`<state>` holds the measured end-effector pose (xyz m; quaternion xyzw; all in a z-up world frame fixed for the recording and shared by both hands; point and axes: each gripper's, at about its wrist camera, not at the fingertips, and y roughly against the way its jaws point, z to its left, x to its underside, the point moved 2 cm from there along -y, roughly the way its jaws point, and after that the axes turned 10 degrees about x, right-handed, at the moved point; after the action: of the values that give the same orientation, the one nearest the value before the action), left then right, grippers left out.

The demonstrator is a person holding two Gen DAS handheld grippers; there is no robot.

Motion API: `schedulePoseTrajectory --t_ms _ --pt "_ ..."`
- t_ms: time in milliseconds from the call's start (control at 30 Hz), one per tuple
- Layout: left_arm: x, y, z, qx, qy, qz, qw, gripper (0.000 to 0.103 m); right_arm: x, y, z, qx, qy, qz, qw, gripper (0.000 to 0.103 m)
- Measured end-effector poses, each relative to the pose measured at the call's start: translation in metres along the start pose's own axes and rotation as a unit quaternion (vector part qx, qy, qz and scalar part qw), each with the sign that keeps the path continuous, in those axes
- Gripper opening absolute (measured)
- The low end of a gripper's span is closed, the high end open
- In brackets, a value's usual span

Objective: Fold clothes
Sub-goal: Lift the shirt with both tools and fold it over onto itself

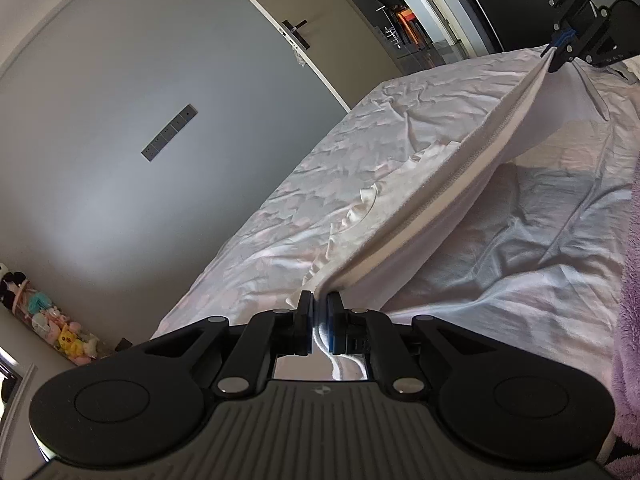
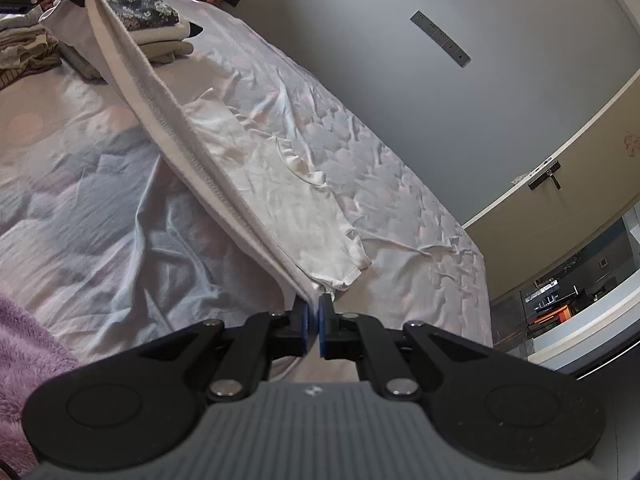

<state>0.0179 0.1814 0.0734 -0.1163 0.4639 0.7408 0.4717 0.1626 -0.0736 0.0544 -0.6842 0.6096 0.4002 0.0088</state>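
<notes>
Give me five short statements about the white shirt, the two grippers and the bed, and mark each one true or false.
1. Both grippers are clamped on the hem of the white cotton shirt. True: the left gripper and the right gripper each pinch one end of it.
2. The shirt lies completely flat on the bed. False: its hem is stretched taut between the grippers, raised off the pale wrinkled bedsheet, while the rest trails on the sheet.
3. A fluffy purple blanket lies at the bed's edge. True.
4. The folded clothes stack sits on the floor. False: it sits on the bed.
5. The door handle is red. False: it is dark.
</notes>
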Motion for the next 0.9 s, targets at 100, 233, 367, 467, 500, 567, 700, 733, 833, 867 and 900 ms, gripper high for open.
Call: schedulePoseTrajectory --t_ms 100,233,367,467,500,567,700,733,833,867,900 --pt "0.002 0.015 -0.010 -0.005 -0.020 0.000 0.9998 0.005 0.003 0.021 -0.003 0.001 -0.001 -0.013 1.000 0.005" --pt "0.009 0.035 -0.026 0.000 -0.036 -0.001 0.9993 0.005 0.012 0.048 0.000 -0.003 -0.004 -0.023 1.000 0.005" --pt "0.019 0.057 -0.042 0.014 -0.042 -0.001 0.9990 0.004 0.028 0.075 0.005 -0.012 -0.006 -0.027 1.000 0.005" --pt "0.027 0.070 -0.058 0.027 -0.056 0.009 0.9980 0.004 0.040 0.097 0.011 -0.029 -0.004 -0.029 0.999 0.005" --pt "0.030 0.073 -0.063 0.034 -0.061 0.014 0.9974 0.004 0.044 0.103 0.014 -0.034 0.000 -0.027 0.999 0.005" --pt "0.036 0.076 -0.075 0.046 -0.074 0.025 0.9958 0.004 0.053 0.113 0.024 -0.041 0.016 -0.025 0.999 0.005" --pt "0.039 0.060 -0.081 0.053 -0.093 0.043 0.9933 0.004 0.060 0.112 0.035 -0.038 0.042 -0.020 0.998 0.005" --pt "0.038 0.055 -0.080 0.053 -0.091 0.046 0.9934 0.004 0.059 0.109 0.035 -0.037 0.045 -0.018 0.998 0.005" --pt "0.031 0.037 -0.067 0.047 -0.090 0.052 0.9935 0.004 0.050 0.096 0.030 -0.033 0.048 -0.018 0.998 0.005" --pt "0.028 0.030 -0.062 0.044 -0.091 0.054 0.9934 0.004 0.046 0.091 0.029 -0.031 0.050 -0.018 0.998 0.005" --pt "0.024 0.023 -0.058 0.041 -0.092 0.056 0.9933 0.004 0.042 0.085 0.027 -0.028 0.055 -0.019 0.998 0.005"
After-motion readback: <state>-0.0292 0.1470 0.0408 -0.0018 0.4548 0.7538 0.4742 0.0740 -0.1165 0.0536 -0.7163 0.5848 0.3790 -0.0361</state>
